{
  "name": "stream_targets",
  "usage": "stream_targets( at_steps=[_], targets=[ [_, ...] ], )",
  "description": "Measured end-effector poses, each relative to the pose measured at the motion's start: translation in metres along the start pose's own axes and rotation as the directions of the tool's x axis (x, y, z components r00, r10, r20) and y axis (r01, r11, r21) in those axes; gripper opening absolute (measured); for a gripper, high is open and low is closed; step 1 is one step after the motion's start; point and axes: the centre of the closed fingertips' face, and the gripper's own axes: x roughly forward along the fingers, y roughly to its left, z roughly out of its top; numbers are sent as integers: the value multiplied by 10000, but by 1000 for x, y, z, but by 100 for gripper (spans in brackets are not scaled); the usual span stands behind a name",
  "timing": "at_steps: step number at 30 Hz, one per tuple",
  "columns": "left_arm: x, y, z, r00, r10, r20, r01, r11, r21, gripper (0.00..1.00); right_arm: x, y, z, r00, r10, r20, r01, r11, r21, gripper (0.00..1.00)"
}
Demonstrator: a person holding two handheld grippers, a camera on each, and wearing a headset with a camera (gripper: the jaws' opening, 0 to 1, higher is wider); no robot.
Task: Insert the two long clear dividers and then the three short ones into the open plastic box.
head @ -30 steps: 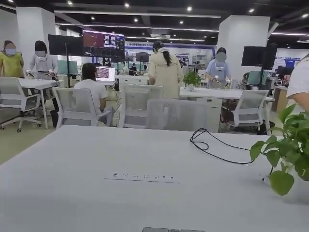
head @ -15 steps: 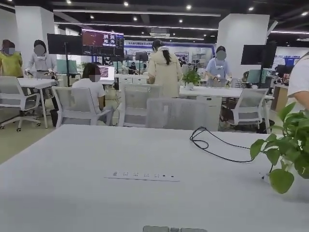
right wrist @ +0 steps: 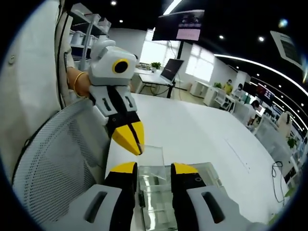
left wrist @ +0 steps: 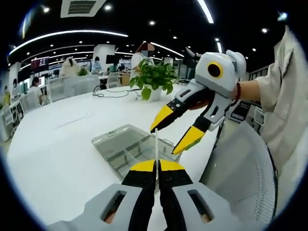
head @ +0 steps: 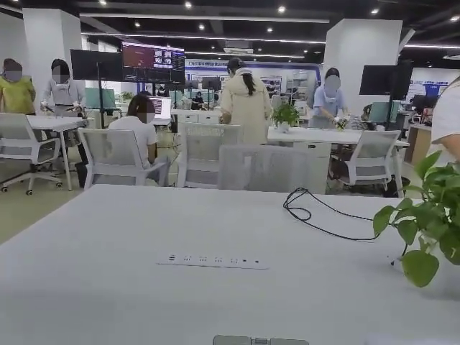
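In the left gripper view my left gripper (left wrist: 156, 166) is shut on a thin clear divider (left wrist: 156, 142), seen edge-on and held upright over the open clear plastic box (left wrist: 110, 139). The box sits near the table's edge and has clear partitions inside. My right gripper (left wrist: 175, 132) comes in from the right, open, its yellow tips on either side of the divider's top. In the right gripper view my right gripper (right wrist: 154, 168) is open above the box (right wrist: 207, 168). There the left gripper (right wrist: 134, 139) pinches the divider (right wrist: 153, 155) just ahead of it.
A potted plant (head: 428, 223) and a black cable (head: 316, 212) lie on the white table's right side, with a flush socket strip (head: 212, 260) in the middle. A mesh chair back (left wrist: 240, 168) stands close beside the box. People work at desks beyond.
Nothing on the table has moved in the head view. Only people in the background have shifted slightly.
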Motion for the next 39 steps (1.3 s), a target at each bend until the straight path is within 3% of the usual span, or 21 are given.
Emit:
stream_targets(
  at_steps=[5, 9, 14, 18, 29, 36, 39],
  targets=[
    [0, -10, 0, 9986, -502, -164, 515, 9948, 874, 0, -3, 8, 2, 9980, 585, 222, -586, 9983, 16, 26],
    [0, -17, -1, 9946, -1000, -274, 1030, 9838, 1465, 0, -6, 18, 1, 9919, 1249, 249, -1248, 9922, -20, 24],
    [-1, -25, 0, 9891, -1451, -260, 1474, 9731, 1769, 0, -10, 31, -3, 9795, 2009, 151, -2010, 9795, 102, 22],
    [-4, -33, -1, 9806, -1927, -350, 1957, 9573, 2126, 0, -12, 38, -3, 9730, 2299, 208, -2303, 9730, 169, 19],
    [-10, -52, -4, 9592, -2808, -341, 2812, 9339, 2208, 0, -13, 59, -5, 9491, 3143, 199, -3146, 9491, 138, 11],
    [-11, -54, -5, 9541, -2985, -256, 2971, 9318, 2085, 0, -14, 65, -4, 9382, 3451, 258, -3457, 9379, 288, 4],
    [-11, -53, -4, 9554, -2952, -101, 2920, 9390, 1816, 0, -15, 64, -4, 9383, 3447, 270, -3455, 9375, 414, 3]
  ],
)
